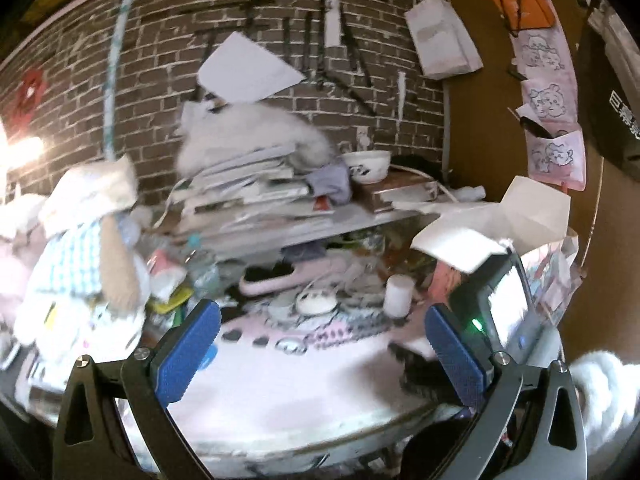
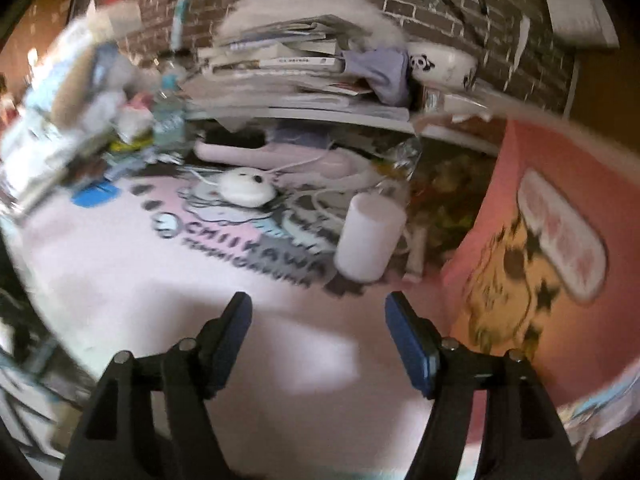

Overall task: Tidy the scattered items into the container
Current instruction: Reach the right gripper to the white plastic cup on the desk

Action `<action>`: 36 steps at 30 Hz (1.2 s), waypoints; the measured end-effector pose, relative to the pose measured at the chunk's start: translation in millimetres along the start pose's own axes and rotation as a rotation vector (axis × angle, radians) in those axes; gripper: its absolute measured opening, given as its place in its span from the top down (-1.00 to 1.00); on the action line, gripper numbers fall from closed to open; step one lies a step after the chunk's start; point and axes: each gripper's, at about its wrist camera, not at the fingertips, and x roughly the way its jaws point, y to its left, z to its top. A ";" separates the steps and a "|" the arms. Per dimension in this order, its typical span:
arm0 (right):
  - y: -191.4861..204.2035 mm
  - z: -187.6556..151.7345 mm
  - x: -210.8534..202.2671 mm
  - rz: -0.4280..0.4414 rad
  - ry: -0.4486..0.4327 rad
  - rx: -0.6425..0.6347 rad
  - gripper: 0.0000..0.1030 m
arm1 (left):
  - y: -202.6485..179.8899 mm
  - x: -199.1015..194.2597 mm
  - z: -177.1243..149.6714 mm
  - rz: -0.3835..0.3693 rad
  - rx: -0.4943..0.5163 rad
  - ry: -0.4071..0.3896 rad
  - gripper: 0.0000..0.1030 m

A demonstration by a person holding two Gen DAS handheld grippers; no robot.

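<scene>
1. Both views are smeared with motion blur, so I'm reading broad shapes only.
2. My right gripper (image 2: 318, 316) has its fingers spread wide with nothing between them, hanging over the bare pink desk mat (image 2: 168, 304).
3. My left gripper (image 1: 322, 340) is spread wide too, and empty, over the same mat.
4. The likeliest scattered item is the white cylinder (image 2: 368, 236). It stands on the mat, leaning slightly, long axis close to upright.
5. From the right fingers it lies ahead and a touch to the right, near. In the left view the same cylinder (image 1: 398, 294) sits farther off, ahead and right of centre.
6. So I judge the right hand is nearer and should take it, closing across the round body from the sides.
7. The pink box (image 2: 560, 264) with the cartoon print stands just right of the cylinder. I take it for the container, though I can't see its opening from here.
8. The round white puck (image 2: 244, 188) with its cable lies farther back and left, beside the cluttered shelf (image 2: 304, 108).
9. Watch point: the cylinder may tip if one finger arrives first.
</scene>
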 end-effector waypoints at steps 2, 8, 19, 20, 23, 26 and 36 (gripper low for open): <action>3.3 4.5 9.0 -0.028 0.020 -0.013 -0.47 | 7.8 -3.4 -9.4 0.018 -0.027 0.006 -0.98; 14.1 18.8 18.4 -0.093 0.007 -0.045 -0.58 | 17.0 -3.2 -26.0 -0.008 -0.087 0.019 -0.98; 22.7 32.8 29.0 -0.251 -0.013 -0.089 -0.58 | 7.5 -2.5 -26.3 -0.034 -0.080 0.012 -0.98; 21.2 33.8 30.6 -0.254 -0.011 -0.084 -0.59 | 6.9 -2.8 -26.1 -0.037 -0.081 0.010 -0.98; 19.3 36.7 38.9 -0.275 0.006 -0.086 -0.62 | 4.2 -1.7 -25.3 -0.046 -0.082 0.009 -0.98; 21.0 41.5 48.2 -0.293 0.041 -0.099 -0.62 | 1.3 -1.5 -24.0 -0.054 -0.076 0.004 -0.98; 15.0 52.8 68.5 -0.294 0.102 -0.082 -0.18 | -1.7 -2.6 -22.8 -0.063 -0.077 -0.005 -0.98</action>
